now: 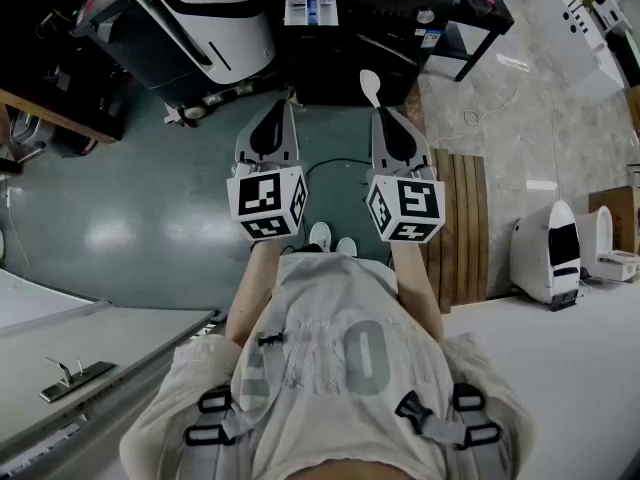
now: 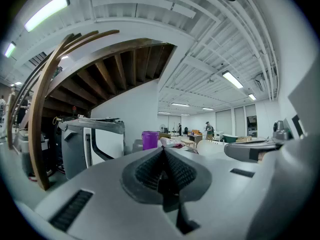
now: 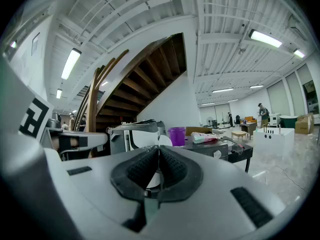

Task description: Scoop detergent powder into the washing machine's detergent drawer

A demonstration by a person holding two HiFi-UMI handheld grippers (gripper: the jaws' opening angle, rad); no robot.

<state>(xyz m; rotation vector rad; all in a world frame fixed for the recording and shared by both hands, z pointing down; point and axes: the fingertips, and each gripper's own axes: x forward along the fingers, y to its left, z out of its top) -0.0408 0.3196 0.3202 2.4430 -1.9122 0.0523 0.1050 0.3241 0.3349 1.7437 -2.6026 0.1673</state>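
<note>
Workshop floor and surroundings, away from the job

A green floor (image 1: 150,218) met a pale marble floor (image 1: 530,108), with a slatted wooden board (image 1: 465,223) lying along the join. A black desk (image 1: 395,43) stood at the far side. A white unit (image 1: 548,253) with a dark front panel stood on the marble, near a cardboard box (image 1: 615,203), and a thin cable (image 1: 490,108) trailed over the marble. A white desk (image 1: 570,368) filled the near corner. A wooden stair (image 3: 150,79) rose overhead under strip lights (image 3: 264,38), and a person (image 3: 262,115) stood far off in the hall.
</note>
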